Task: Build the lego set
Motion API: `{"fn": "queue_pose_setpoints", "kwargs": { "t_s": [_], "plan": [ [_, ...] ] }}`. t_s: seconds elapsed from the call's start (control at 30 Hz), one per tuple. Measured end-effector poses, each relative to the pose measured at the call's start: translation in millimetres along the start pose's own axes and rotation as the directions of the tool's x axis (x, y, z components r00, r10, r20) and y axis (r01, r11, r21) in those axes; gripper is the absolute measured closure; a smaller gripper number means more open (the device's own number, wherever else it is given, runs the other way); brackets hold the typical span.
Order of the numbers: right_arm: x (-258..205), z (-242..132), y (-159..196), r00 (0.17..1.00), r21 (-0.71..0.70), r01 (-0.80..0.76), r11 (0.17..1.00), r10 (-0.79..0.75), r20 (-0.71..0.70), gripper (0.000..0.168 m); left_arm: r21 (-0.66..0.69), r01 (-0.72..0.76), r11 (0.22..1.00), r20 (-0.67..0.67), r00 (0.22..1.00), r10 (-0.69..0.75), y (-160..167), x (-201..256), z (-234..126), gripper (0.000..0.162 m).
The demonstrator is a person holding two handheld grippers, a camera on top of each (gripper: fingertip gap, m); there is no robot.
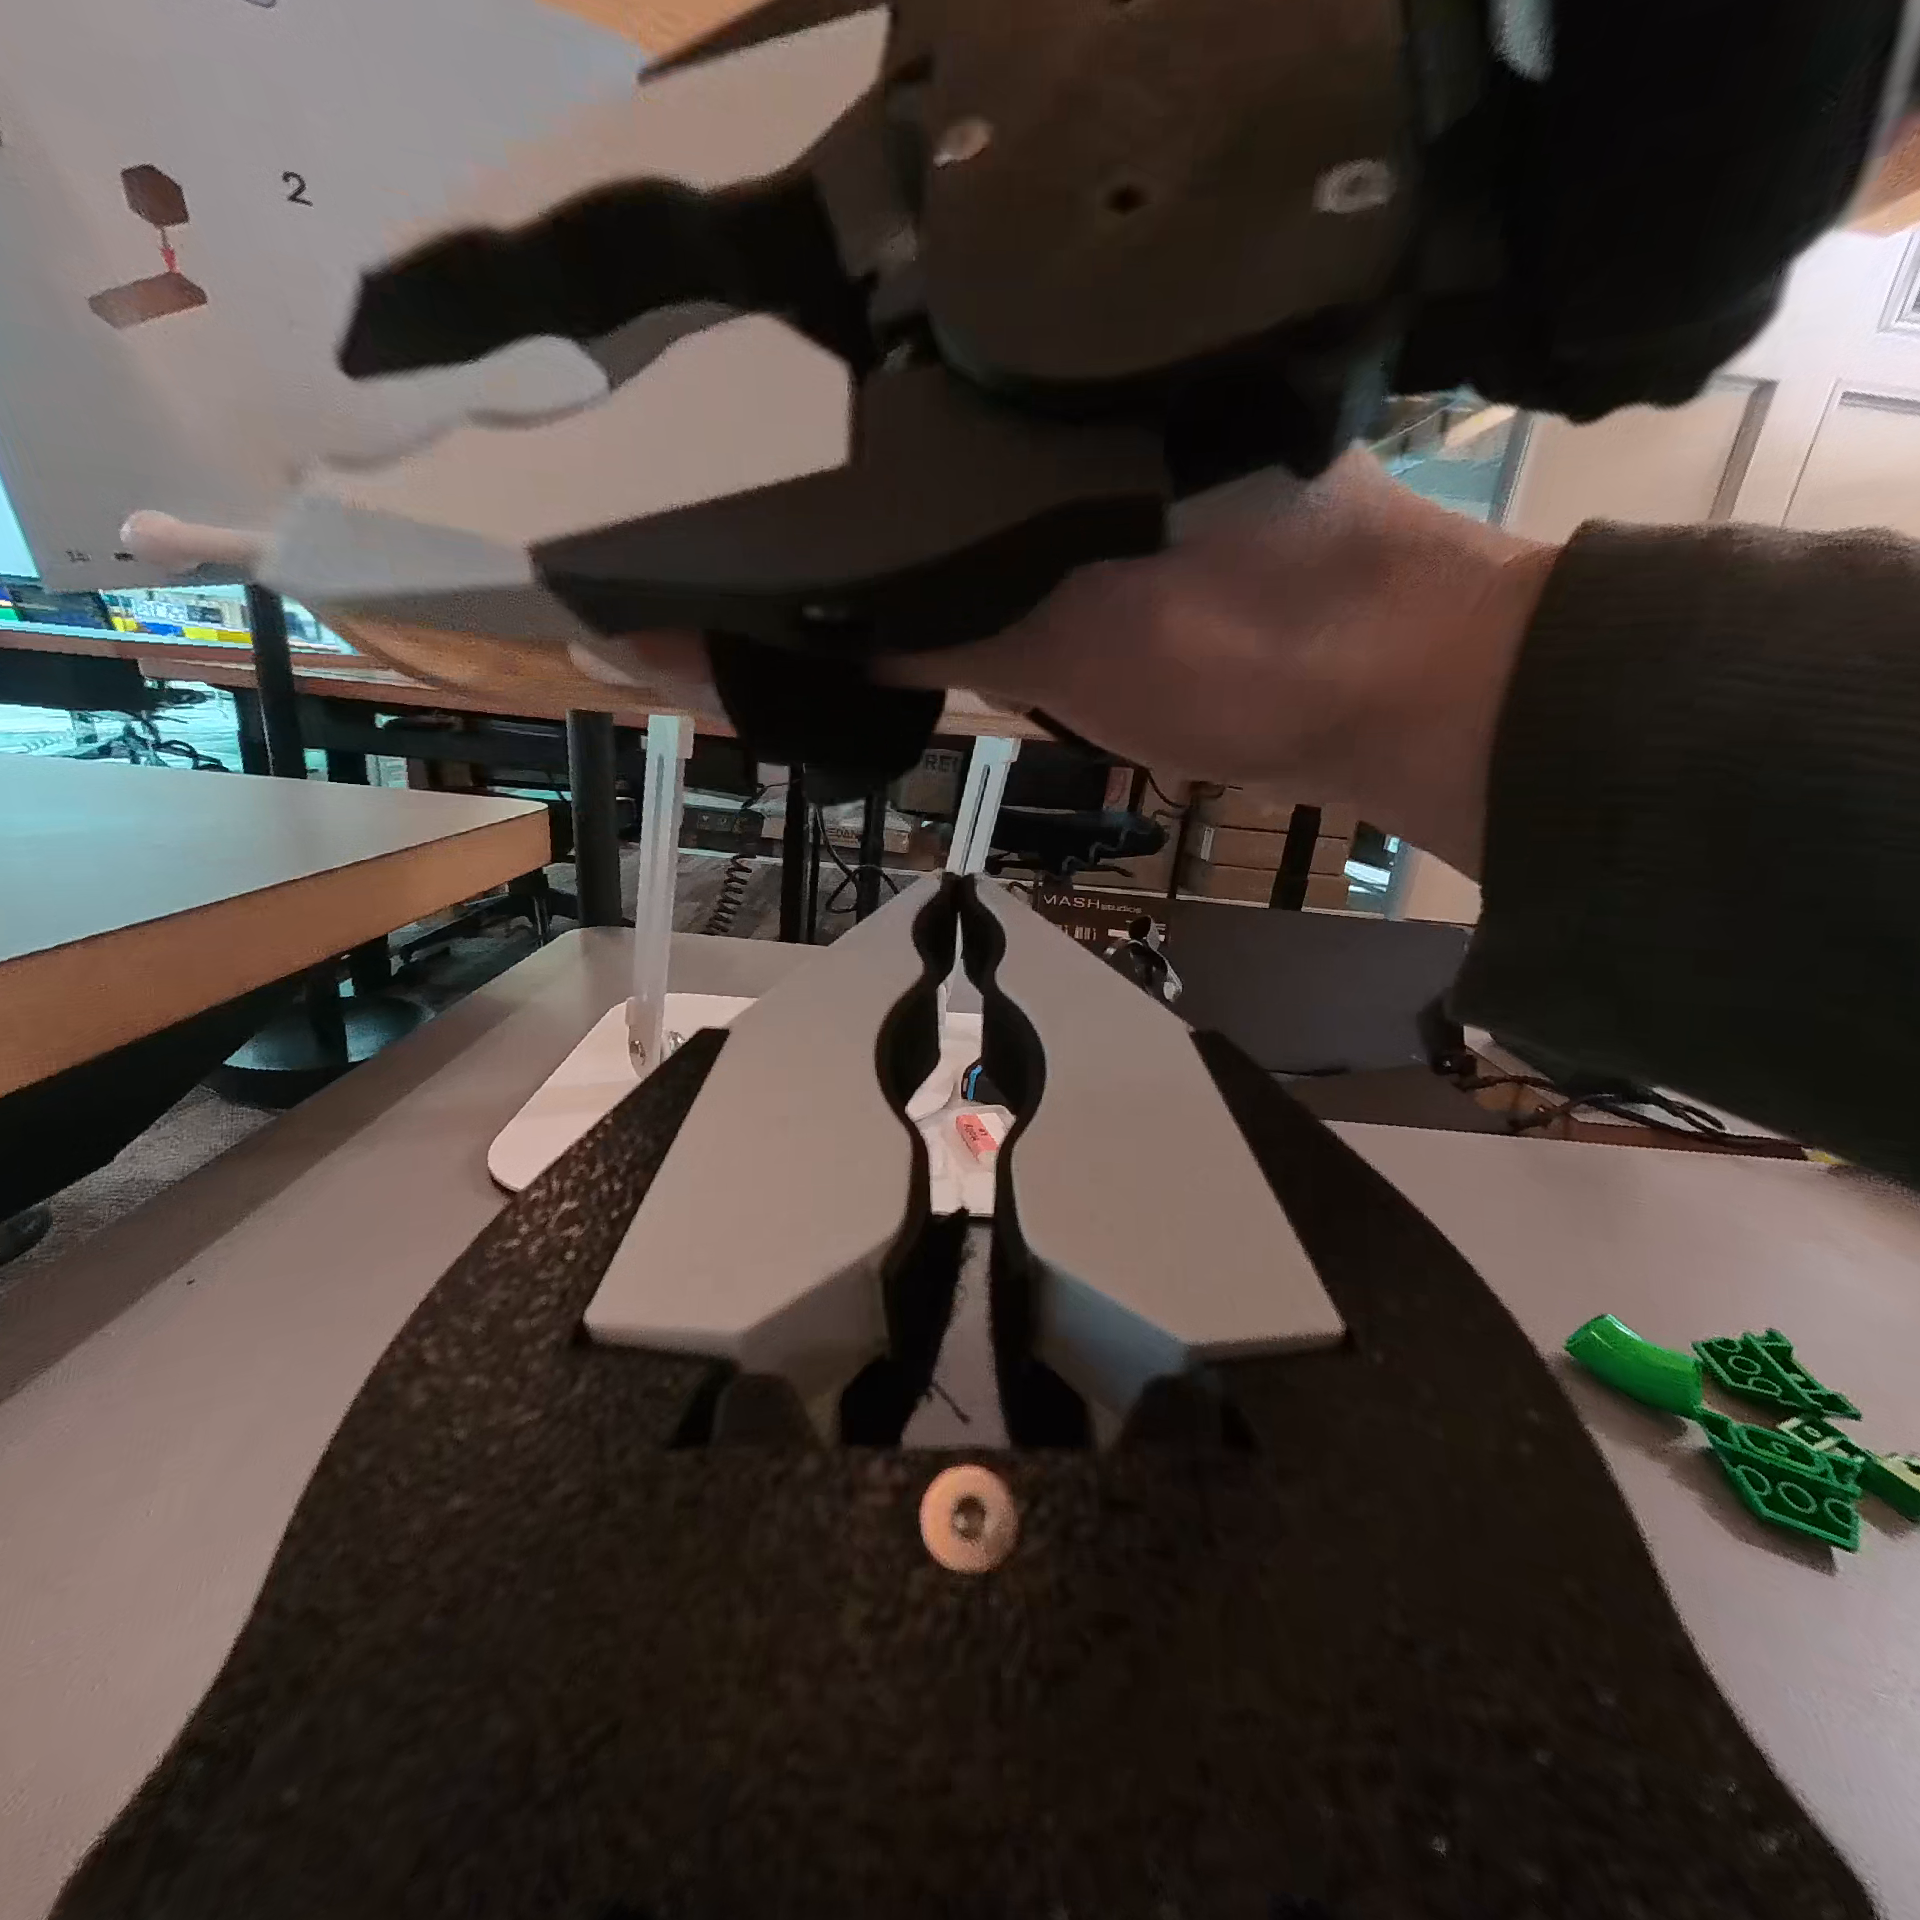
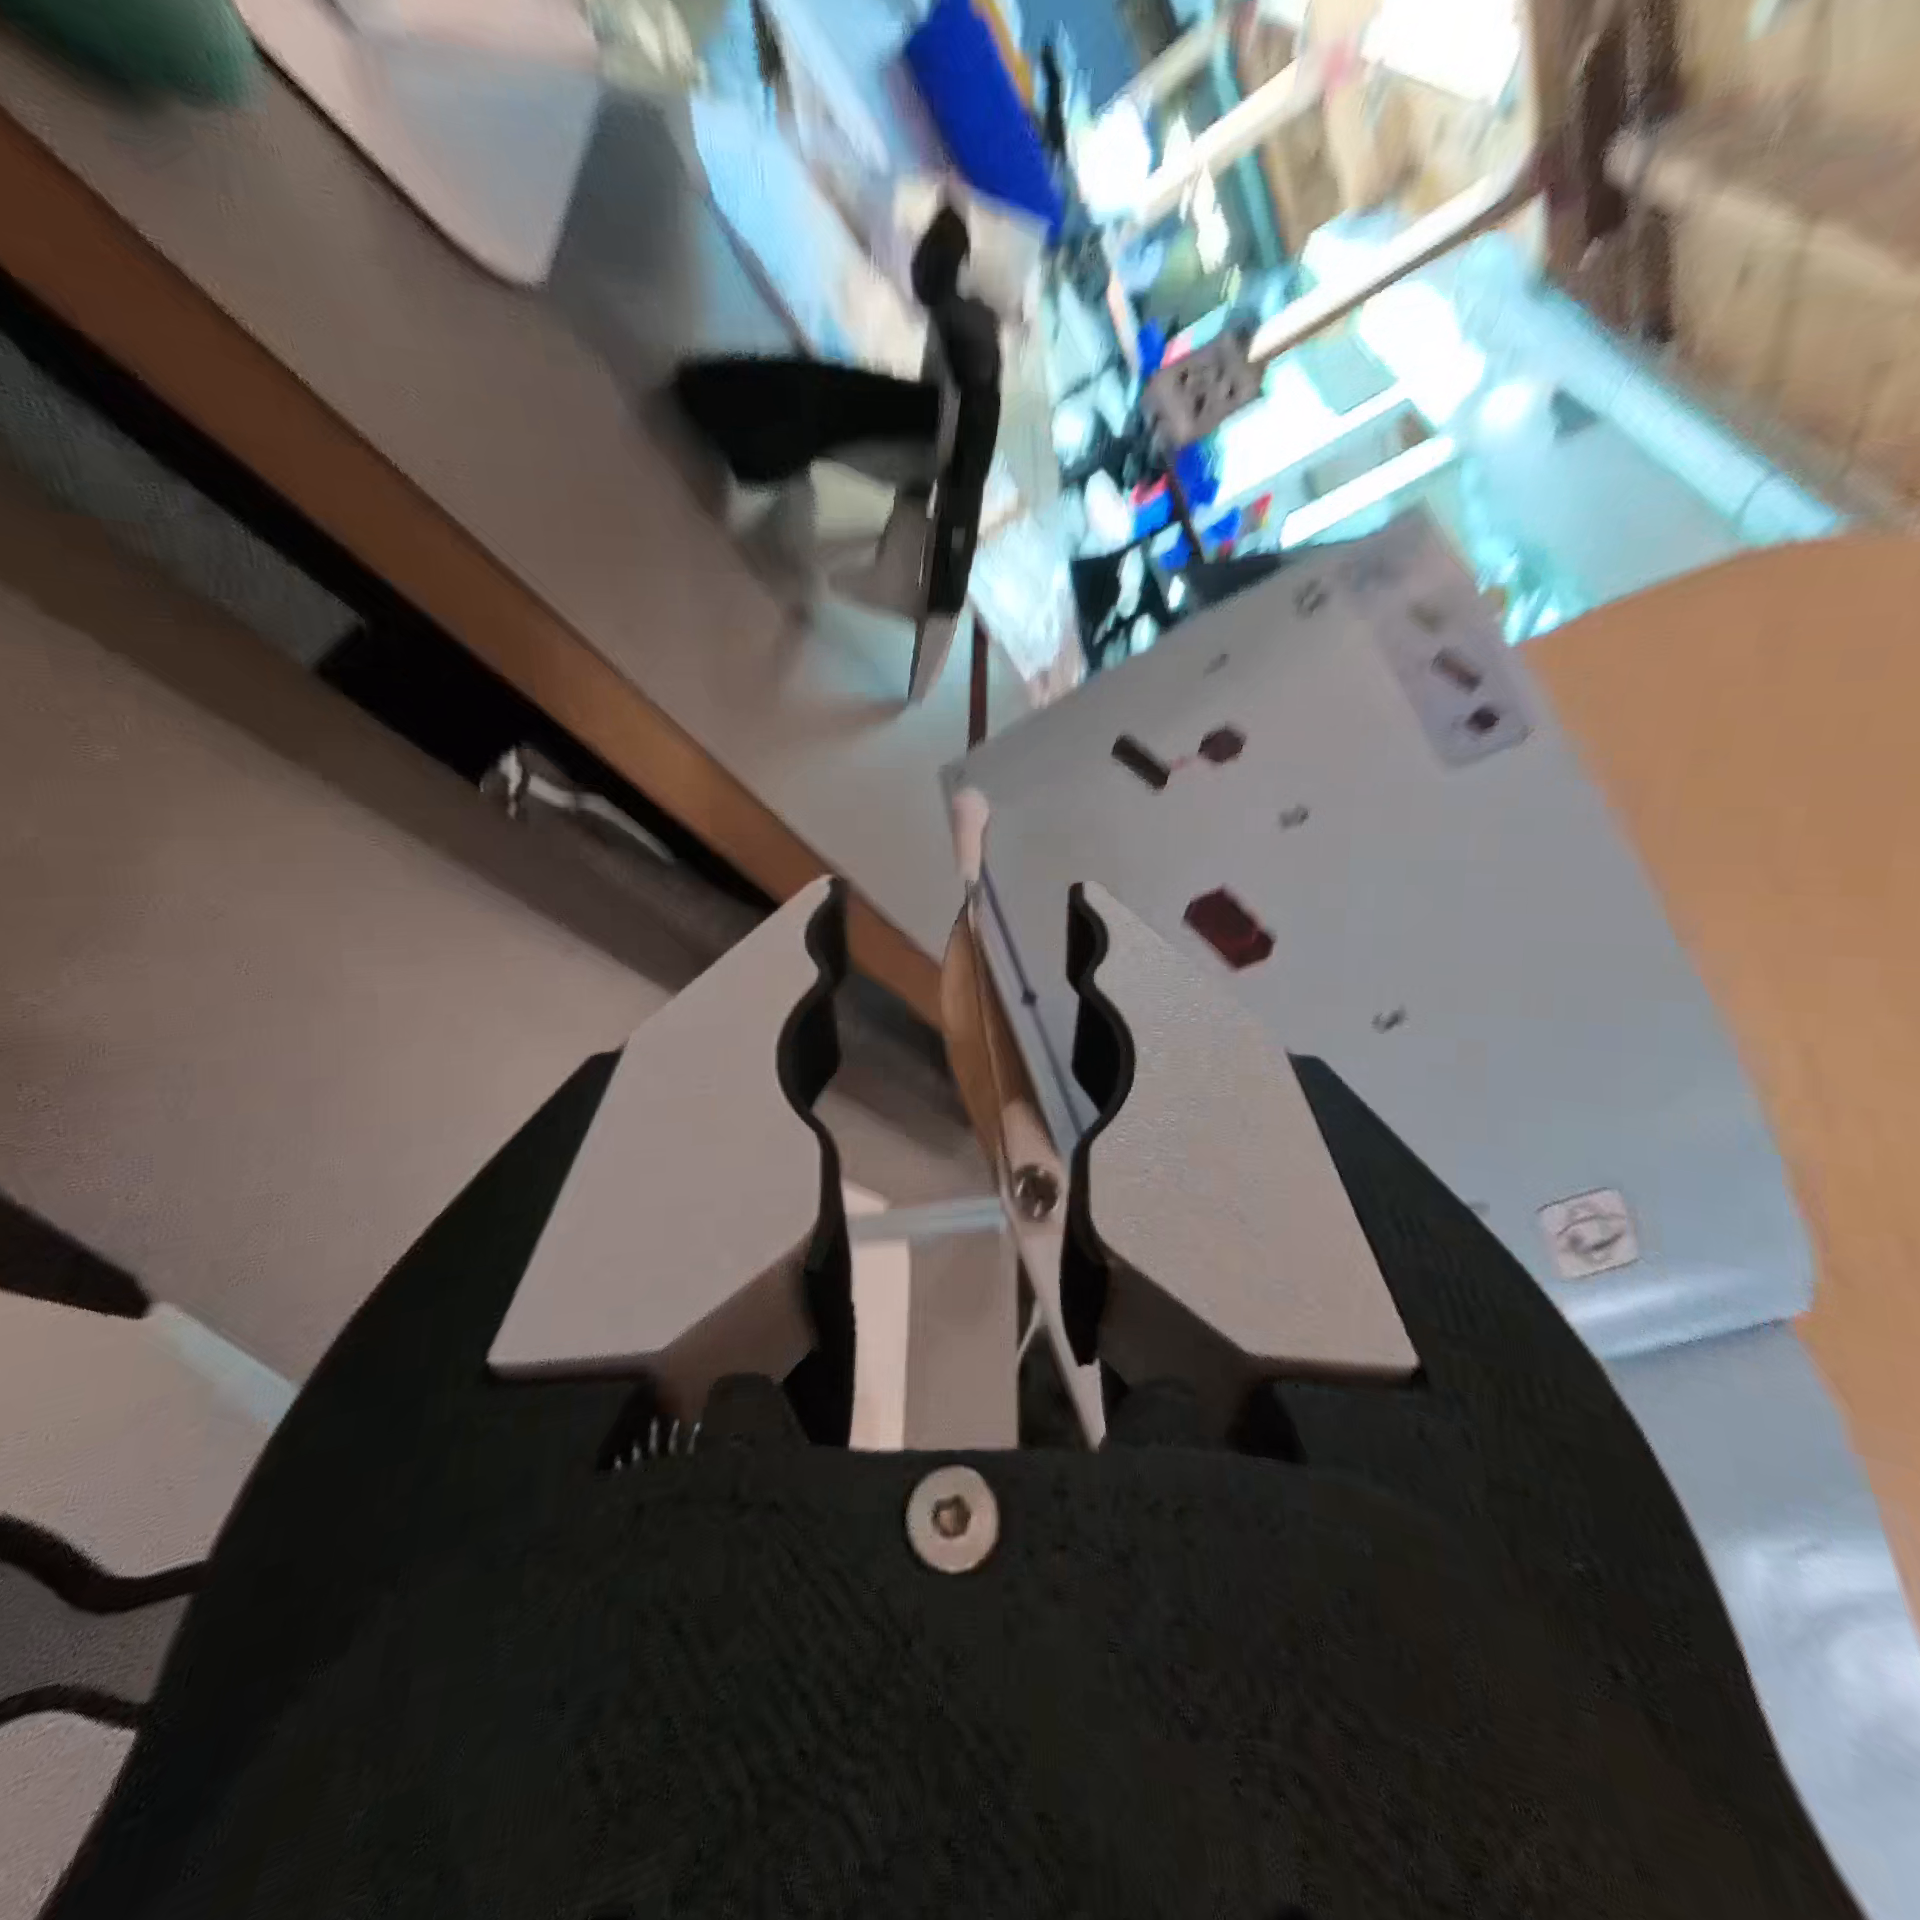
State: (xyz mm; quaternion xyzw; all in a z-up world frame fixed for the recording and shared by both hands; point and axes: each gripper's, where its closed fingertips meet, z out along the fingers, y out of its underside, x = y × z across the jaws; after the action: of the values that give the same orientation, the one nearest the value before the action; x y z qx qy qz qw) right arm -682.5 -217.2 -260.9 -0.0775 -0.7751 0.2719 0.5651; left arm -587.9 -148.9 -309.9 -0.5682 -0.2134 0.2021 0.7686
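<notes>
My left gripper is shut and empty, held low over the grey table. Several green lego pieces lie on the table to its right. An instruction booklet stands on a white stand ahead. My right gripper, held by a hand, is up at the booklet with its jaws apart. In the blurred, tilted right wrist view the right gripper is open, with the booklet's page edge and a metal clip arm of the stand between its fingers; I cannot tell if they touch.
A second table stands to the left across a gap. Office chairs, cables and boxes fill the background under a far desk. A small pink item lies by the stand's base. About 12 cm separates my left fingertips from my right.
</notes>
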Motion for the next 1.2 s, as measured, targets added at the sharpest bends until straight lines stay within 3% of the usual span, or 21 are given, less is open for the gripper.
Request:
{"fn": "queue_pose_setpoints", "kwargs": {
  "t_s": [0.13,0.5,0.57,0.63,0.7,0.73,0.87,0.93,1.13,1.2],
  "plan": [
    [-18,14,34,0.997,-0.182,0.001,0.983,0.014,0.082,0.117,0.0,-0.003,1.0,-0.002,1.0,0.003,0,1,0,0.162],
    [-36,5,27,0.979,-0.143,-0.062,0.988,0.088,0.183,0.111,-0.007,-0.018,1.0,-0.023,1.0,0.018,1,5,1,0.162],
    [-30,2,19,0.987,-0.098,-0.04,0.994,0.054,0.15,0.117,-0.005,-0.02,1.0,-0.023,1.0,0.02,1,6,0,0.162],
    [5,-16,-6,0.997,0.082,-0.049,0.995,0.054,-0.058,0.132,-0.004,-0.008,1.0,-0.019,1.0,0.008,1,4,0,0.162],
    [58,-49,-11,0.925,0.236,-0.131,0.963,0.204,-0.319,0.138,-0.004,0.004,1.0,-0.018,1.0,-0.004,1,3,0,0.162],
    [86,-67,3,0.844,0.269,-0.194,0.944,0.3,-0.445,0.143,-0.004,0.005,1.0,-0.018,1.0,-0.005,1,3,1,0.162],
    [157,-122,113,0.432,0.22,-0.526,0.822,0.48,-0.764,0.141,-0.006,-0.014,1.0,-0.024,1.0,0.014,1,5,1,0.162],
    [169,-140,151,0.305,0.206,-0.623,0.755,0.477,-0.824,0.138,-0.005,-0.017,1.0,-0.025,1.0,0.017,1,6,1,0.162],
    [158,-141,228,0.266,0.058,-0.812,0.581,0.457,-0.849,0.13,-0.005,-0.014,1.0,-0.028,1.0,0.014,1,6,1,0.162],
    [150,-142,243,0.228,0.07,-0.855,0.514,0.493,-0.84,0.126,0.001,-0.009,1.0,-0.035,0.999,0.009,0,7,1,0.162]
  ]
}}
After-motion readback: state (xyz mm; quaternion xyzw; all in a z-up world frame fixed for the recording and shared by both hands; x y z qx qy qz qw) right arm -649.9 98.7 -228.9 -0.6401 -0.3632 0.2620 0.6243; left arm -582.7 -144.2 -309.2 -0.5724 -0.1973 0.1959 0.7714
